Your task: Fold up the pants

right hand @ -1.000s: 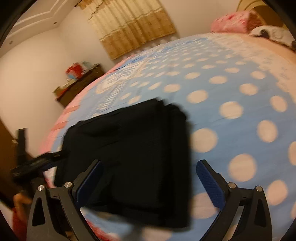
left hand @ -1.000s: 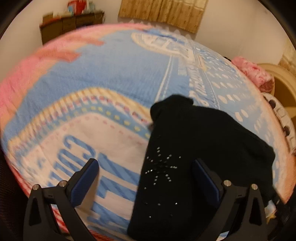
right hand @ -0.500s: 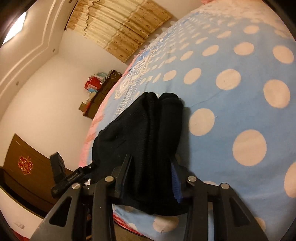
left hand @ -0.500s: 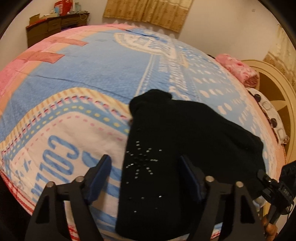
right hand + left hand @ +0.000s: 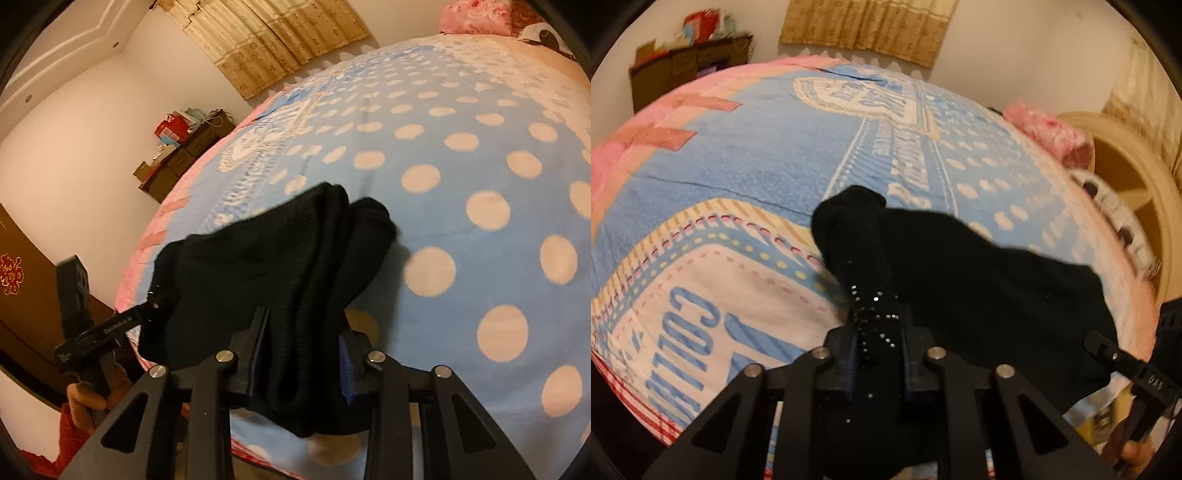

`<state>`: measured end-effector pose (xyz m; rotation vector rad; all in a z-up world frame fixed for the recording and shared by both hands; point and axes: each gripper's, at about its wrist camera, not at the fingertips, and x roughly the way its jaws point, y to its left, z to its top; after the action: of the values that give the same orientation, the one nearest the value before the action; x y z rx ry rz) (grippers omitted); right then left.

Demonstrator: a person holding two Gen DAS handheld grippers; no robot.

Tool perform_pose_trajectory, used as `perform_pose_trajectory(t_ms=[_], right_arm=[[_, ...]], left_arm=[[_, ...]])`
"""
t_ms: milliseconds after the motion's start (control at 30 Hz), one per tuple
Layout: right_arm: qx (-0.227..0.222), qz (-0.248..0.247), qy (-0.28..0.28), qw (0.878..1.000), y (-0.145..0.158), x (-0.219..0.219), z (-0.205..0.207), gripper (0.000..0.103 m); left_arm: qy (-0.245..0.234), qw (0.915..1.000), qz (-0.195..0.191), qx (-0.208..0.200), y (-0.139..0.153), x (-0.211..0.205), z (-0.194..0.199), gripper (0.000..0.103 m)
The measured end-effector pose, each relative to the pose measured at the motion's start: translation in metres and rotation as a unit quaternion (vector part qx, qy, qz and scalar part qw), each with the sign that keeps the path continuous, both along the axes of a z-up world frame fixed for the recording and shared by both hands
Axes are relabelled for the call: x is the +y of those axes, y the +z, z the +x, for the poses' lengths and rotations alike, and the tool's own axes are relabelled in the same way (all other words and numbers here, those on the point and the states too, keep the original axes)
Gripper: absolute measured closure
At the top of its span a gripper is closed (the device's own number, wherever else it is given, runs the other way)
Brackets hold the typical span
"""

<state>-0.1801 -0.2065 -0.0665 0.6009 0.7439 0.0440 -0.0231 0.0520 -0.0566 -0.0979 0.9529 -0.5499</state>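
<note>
Black pants (image 5: 960,280) with small rhinestones lie folded on a blue and pink blanket (image 5: 746,158) near the bed's front edge. My left gripper (image 5: 877,343) is shut on the pants' near left end, bunching the cloth between its fingers. My right gripper (image 5: 303,347) is shut on the pants (image 5: 280,258) at their near right end, and the cloth hangs over its jaws. The left gripper shows from the side in the right wrist view (image 5: 110,325), and the right gripper shows at the edge of the left wrist view (image 5: 1126,365).
A pink pillow (image 5: 1049,133) and a cream headboard (image 5: 1126,177) stand at the far right. A dark cabinet (image 5: 687,74) with clutter stands by the far wall under a beige curtain (image 5: 868,29). The spotted blanket (image 5: 480,166) stretches away beyond the pants.
Both grippers went from wide open over the pants to shut on the near edge. The cloth has bunched up and lifted at both held ends.
</note>
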Motion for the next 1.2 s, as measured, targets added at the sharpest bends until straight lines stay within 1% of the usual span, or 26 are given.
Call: perform_pose_trajectory(t_ms=[67,100,167,233,267,333,367,433,500,533,600,633,667,733,767,800,833,867,900,933,967,1000,1033,1067,1100,1200], right_arm=[[-0.015,-0.008,0.011,1.000,0.016,0.002,0.003,0.070],[-0.027,-0.014,0.020,0.999,0.029,0.004,0.006,0.070],[-0.048,-0.025,0.038,0.998,0.053,0.008,0.015,0.071],[-0.074,-0.038,0.062,0.995,0.083,0.012,0.033,0.072],[-0.081,-0.042,0.069,0.993,0.092,0.014,0.040,0.072],[-0.110,-0.066,0.088,0.988,0.122,0.019,0.066,0.074],[-0.118,-0.073,0.092,0.986,0.131,0.021,0.079,0.074],[-0.141,-0.077,0.101,0.982,0.154,0.019,0.113,0.074],[-0.159,-0.094,0.103,0.977,0.166,0.016,0.139,0.074],[-0.168,-0.104,0.104,0.975,0.170,0.014,0.157,0.074],[-0.175,-0.103,0.103,0.974,0.165,0.009,0.185,0.074],[-0.172,-0.116,0.094,0.974,0.155,0.007,0.202,0.074],[-0.168,-0.123,0.090,0.974,0.146,0.004,0.214,0.074],[-0.144,-0.127,0.083,0.978,0.109,-0.004,0.243,0.074],[-0.112,-0.129,0.073,0.983,0.079,-0.009,0.260,0.074],[-0.084,-0.136,0.062,0.985,0.056,-0.012,0.269,0.074],[-0.051,-0.145,0.051,0.987,0.030,-0.015,0.278,0.074],[-0.029,-0.141,0.047,0.988,0.013,-0.019,0.283,0.073],[-0.010,-0.107,0.049,0.993,0.000,-0.028,0.289,0.072],[-0.016,-0.084,0.041,0.996,0.001,-0.038,0.289,0.069],[-0.023,-0.079,0.015,0.997,0.005,-0.047,0.286,0.056],[-0.020,-0.070,0.003,0.997,0.003,-0.054,0.288,0.036],[-0.010,-0.043,-0.004,0.999,-0.005,-0.063,0.289,0.031],[-0.007,-0.027,-0.007,1.000,-0.009,-0.066,0.289,0.030],[-0.017,-0.009,-0.012,1.000,-0.009,-0.072,0.286,0.030],[-0.033,-0.015,-0.031,0.999,-0.002,-0.074,0.278,0.030]], left_arm=[[0.006,0.9993,-0.035,0.008,0.012,0.010,0.006,0.086],[0.008,0.9987,-0.050,0.008,0.019,0.013,0.008,0.086],[0.010,0.9975,-0.070,-0.003,0.038,0.018,0.016,0.086],[0.015,0.9966,-0.075,-0.030,0.060,0.021,0.025,0.086],[0.020,0.9957,-0.075,-0.050,0.074,0.022,0.031,0.086],[0.033,0.9935,-0.071,-0.083,0.099,0.025,0.046,0.086],[0.041,0.9919,-0.069,-0.099,0.111,0.027,0.055,0.086],[0.055,0.9882,-0.068,-0.125,0.132,0.029,0.074,0.086],[0.078,0.9844,-0.062,-0.145,0.143,0.029,0.097,0.086],[0.093,0.9828,-0.054,-0.150,0.143,0.028,0.115,0.086],[0.113,0.9818,-0.037,-0.148,0.129,0.025,0.143,0.086],[0.121,0.9818,-0.027,-0.144,0.119,0.022,0.155,0.086],[0.128,0.9817,-0.012,-0.140,0.104,0.021,0.169,0.085],[0.136,0.9835,0.021,-0.118,0.063,0.013,0.195,0.085],[0.142,0.9841,0.046,-0.097,0.037,0.010,0.208,0.085],[0.148,0.9837,0.069,-0.075,0.015,0.006,0.217,0.084],[0.153,0.9828,0.088,-0.053,-0.007,0.005,0.223,0.077],[0.160,0.9817,0.080,-0.065,-0.016,0.009,0.221,0.075],[0.165,0.9813,0.063,-0.075,-0.015,0.014,0.218,0.068],[0.171,0.9807,0.057,-0.075,-0.013,0.018,0.219,0.050],[0.183,0.9789,0.062,-0.066,-0.014,0.021,0.222,0.036],[0.194,0.9775,0.062,-0.056,-0.016,0.025,0.226,0.023],[0.198,0.9781,0.045,-0.047,-0.017,0.030,0.228,0.023],[0.198,0.9784,0.032,-0.049,-0.016,0.033,0.225,0.023],[0.199,0.9783,0.027,-0.052,-0.015,0.035,0.222,0.023],[0.219,0.9734,0.035,-0.057,-0.010,0.039,0.212,0.023]])
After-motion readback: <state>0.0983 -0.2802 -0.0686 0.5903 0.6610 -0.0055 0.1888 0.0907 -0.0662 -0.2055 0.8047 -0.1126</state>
